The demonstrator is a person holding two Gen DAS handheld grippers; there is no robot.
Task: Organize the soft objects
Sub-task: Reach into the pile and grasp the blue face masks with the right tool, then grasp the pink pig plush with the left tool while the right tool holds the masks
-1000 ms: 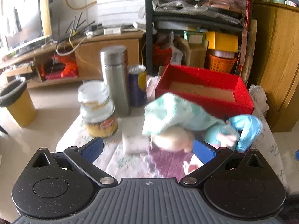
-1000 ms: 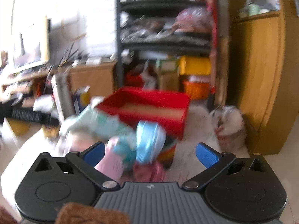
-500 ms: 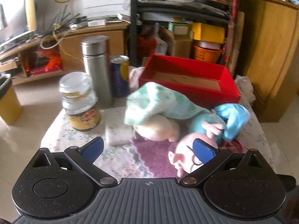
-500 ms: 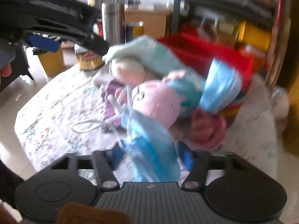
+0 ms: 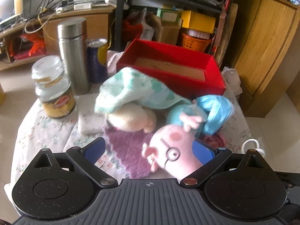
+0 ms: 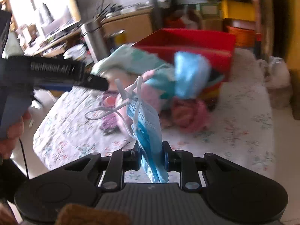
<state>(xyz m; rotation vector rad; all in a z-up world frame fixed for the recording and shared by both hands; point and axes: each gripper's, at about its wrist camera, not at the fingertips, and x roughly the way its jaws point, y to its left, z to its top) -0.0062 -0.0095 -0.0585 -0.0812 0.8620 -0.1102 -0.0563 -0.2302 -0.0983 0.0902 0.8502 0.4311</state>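
Blue face mask [image 6: 148, 123] | pinched — right tongs [image 6: 151, 158] | left tongs [image 5: 148, 149] agape

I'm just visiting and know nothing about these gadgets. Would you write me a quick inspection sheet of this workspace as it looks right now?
Surface: floral tablecloth, mostly covered.
Job's things: pink plush pig, mint knitted cloth, purple fuzzy cloth, open red box.
Clutter: steel flask, glass jar, drink can.
Grippers: left hand-held gripper open around the pig; right hand-held gripper just closed, shut on a blue face mask.
Cables: black wire beside a hand.
Surroundings: crowded shelves, wooden cabinet.
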